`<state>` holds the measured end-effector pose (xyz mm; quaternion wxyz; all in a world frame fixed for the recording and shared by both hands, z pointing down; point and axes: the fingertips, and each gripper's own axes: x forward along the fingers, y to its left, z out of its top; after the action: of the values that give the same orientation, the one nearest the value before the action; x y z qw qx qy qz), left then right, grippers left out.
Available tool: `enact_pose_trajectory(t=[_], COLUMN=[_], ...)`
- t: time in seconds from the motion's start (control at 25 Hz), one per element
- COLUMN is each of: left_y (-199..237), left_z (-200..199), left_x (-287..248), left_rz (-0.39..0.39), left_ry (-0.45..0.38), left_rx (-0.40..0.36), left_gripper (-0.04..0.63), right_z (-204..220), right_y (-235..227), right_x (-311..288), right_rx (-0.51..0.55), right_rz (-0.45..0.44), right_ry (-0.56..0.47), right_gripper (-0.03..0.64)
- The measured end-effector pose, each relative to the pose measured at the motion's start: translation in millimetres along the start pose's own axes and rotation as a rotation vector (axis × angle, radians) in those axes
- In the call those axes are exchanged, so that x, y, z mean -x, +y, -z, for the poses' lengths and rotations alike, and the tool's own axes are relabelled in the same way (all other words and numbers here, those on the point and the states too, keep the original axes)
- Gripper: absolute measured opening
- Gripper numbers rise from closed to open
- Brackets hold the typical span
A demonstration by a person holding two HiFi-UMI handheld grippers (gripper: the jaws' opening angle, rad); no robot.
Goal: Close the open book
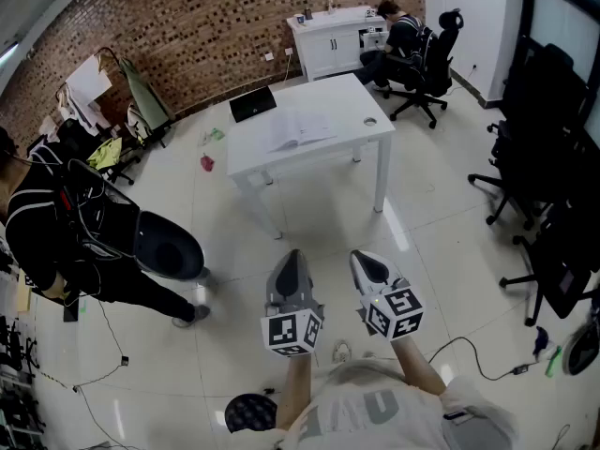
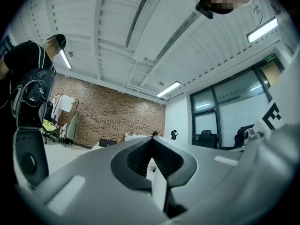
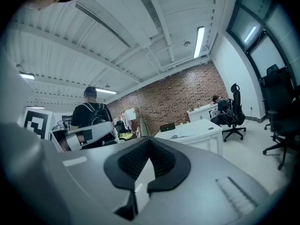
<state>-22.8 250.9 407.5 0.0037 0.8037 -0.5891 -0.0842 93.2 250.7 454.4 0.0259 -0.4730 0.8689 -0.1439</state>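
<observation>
We're carrying the left tongs (image 1: 291, 259) and right tongs (image 1: 362, 261) shut and empty, well off the bench (image 1: 361, 97), risking just shoving the open book (image 1: 300, 131).

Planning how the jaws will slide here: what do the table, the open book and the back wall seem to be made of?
Table: smooth white top, probably painted or laminated board, no grain visible; the legs are perhaps metal. Open book: pale paper pages, lying flat. Back wall: bare reddish-brown brick, rough-looking, with visible mortar joints.
</observation>
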Motion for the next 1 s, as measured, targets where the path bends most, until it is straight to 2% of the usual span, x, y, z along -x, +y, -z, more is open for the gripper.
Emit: enact_pose_trajectory(t=[1.0], left_y=[40.0], left_z=[0.0], left_x=[-1.5], left_rz=[-0.006], left_ry=[-0.001], left_rx=[0.036], left_gripper=[0.014], right_z=[1.1], right_y=[20.1], right_x=[-32.2], right_rx=[0.020], right_rz=[0.004], right_ry=[-0.009], right_gripper=[0.002])
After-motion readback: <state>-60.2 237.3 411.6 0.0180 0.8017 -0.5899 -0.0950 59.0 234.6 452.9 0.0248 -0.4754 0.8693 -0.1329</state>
